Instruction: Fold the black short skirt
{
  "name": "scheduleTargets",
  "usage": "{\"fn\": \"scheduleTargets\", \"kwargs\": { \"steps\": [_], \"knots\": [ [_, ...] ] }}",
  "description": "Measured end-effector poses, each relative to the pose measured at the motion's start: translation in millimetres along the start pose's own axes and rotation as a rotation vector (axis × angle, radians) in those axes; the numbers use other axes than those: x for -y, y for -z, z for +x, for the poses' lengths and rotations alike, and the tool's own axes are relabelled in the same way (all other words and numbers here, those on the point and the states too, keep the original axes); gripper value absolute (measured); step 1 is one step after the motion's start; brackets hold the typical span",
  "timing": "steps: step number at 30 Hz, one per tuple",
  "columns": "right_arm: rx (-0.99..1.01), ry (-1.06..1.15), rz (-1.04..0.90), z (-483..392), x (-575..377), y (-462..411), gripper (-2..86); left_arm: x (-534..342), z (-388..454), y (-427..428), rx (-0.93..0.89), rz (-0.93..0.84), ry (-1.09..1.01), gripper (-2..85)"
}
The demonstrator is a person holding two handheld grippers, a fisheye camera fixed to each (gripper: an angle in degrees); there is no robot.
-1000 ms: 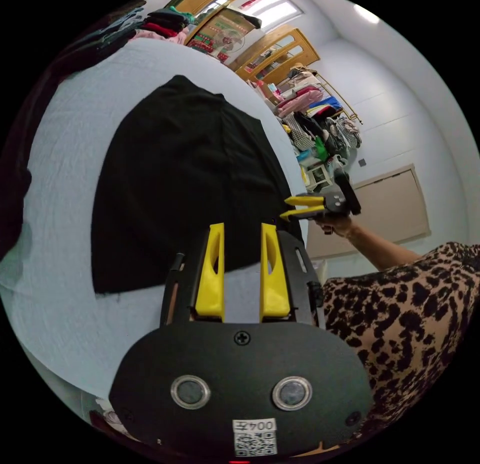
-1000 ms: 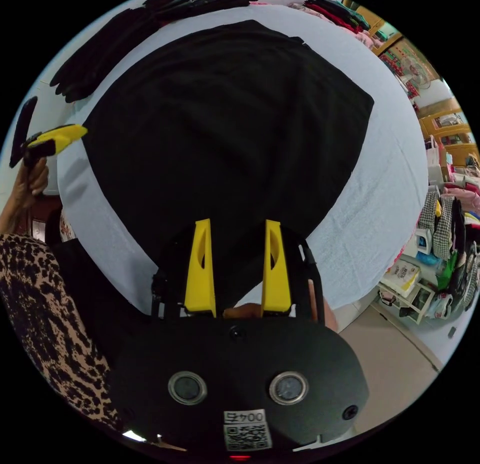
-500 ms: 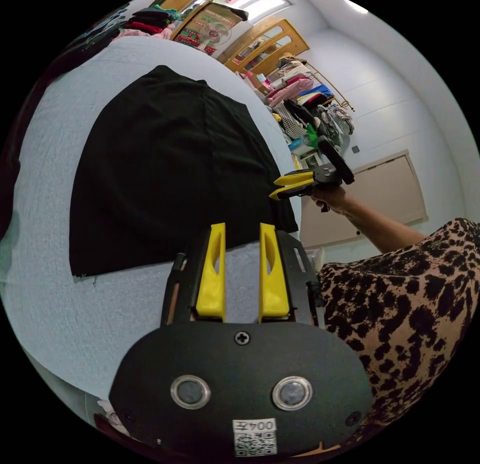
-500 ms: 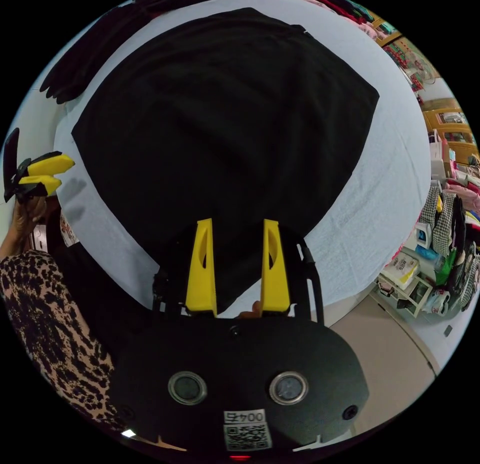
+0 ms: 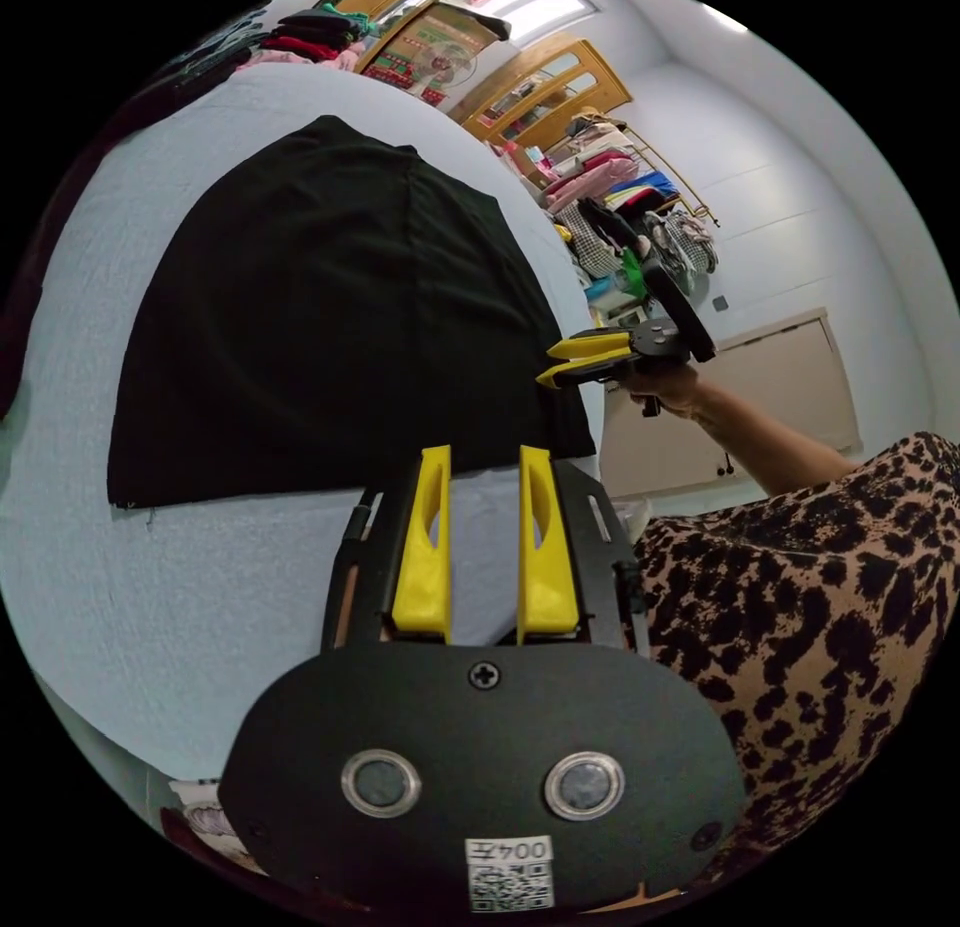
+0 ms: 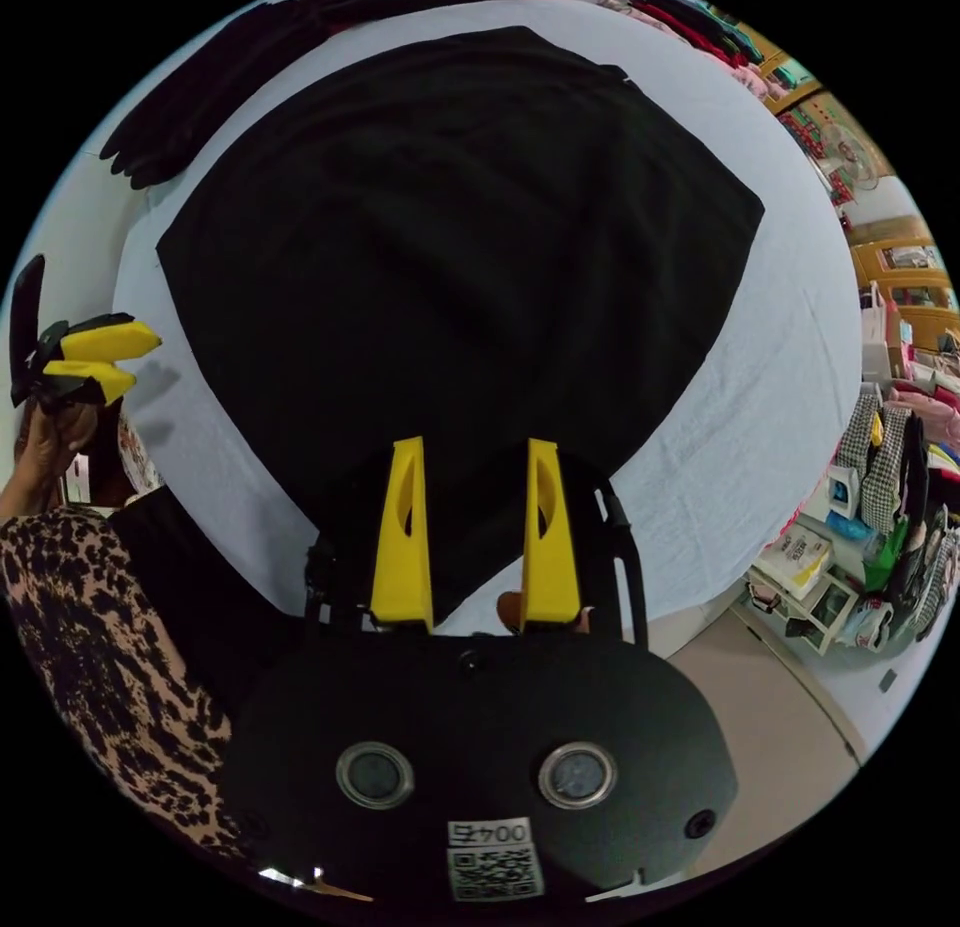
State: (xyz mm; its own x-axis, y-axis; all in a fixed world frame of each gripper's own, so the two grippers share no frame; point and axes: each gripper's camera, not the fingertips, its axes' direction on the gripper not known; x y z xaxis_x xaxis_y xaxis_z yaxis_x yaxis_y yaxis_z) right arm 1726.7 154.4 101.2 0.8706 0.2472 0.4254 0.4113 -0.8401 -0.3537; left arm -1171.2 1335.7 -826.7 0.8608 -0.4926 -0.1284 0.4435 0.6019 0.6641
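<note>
A black short skirt [image 6: 460,237] lies spread flat across a surface [image 6: 770,397] draped in pale cloth, its wide hem toward the near edge, where a person in a leopard-print top [image 5: 830,607] stands. The left gripper [image 5: 484,457] hangs over the bare cloth just short of the hem, its yellow fingers [image 5: 424,547] parted with nothing between them. The right gripper [image 6: 474,452] hovers above the hem, its fingers [image 6: 404,537] likewise spread and empty. In the left gripper view, it [image 5: 550,362] is held in the air beside the skirt's corner at the surface's side edge. Dark garments [image 6: 200,117] lie piled at the far edge, and a rack of clothes [image 5: 620,197] stands beyond.
</note>
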Motion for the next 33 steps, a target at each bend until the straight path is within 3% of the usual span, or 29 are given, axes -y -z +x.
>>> {"fn": "scheduleTargets", "kwargs": {
  "steps": [12, 18, 21, 26, 33],
  "knots": [
    [-0.038, 0.297, -0.063, 54.8, -21.3, -17.7, 10.5, -39.1, 90.2, -72.7, 0.120, 0.129, 0.161, 9.9],
    [0.027, 0.339, 0.069, 112.7, -49.3, -26.4, 5.5, -54.0, 150.6, -125.2, 0.200, 0.159, 0.201, 9.8],
    [0.262, 0.281, 0.078, 167.3, -59.5, -33.2, 2.2, -57.5, 175.3, -149.5, 0.237, 0.147, 0.201, 9.7],
    [0.988, 0.111, 0.239, 285.6, -114.6, -58.2, 1.0, -51.2, 210.7, -191.1, 0.269, 0.093, 0.128, 9.8],
    [1.138, -0.200, 0.209, 348.7, -178.2, -120.8, 10.4, -29.8, 232.8, -249.2, 0.262, 0.027, 0.009, 10.0]
  ]
}}
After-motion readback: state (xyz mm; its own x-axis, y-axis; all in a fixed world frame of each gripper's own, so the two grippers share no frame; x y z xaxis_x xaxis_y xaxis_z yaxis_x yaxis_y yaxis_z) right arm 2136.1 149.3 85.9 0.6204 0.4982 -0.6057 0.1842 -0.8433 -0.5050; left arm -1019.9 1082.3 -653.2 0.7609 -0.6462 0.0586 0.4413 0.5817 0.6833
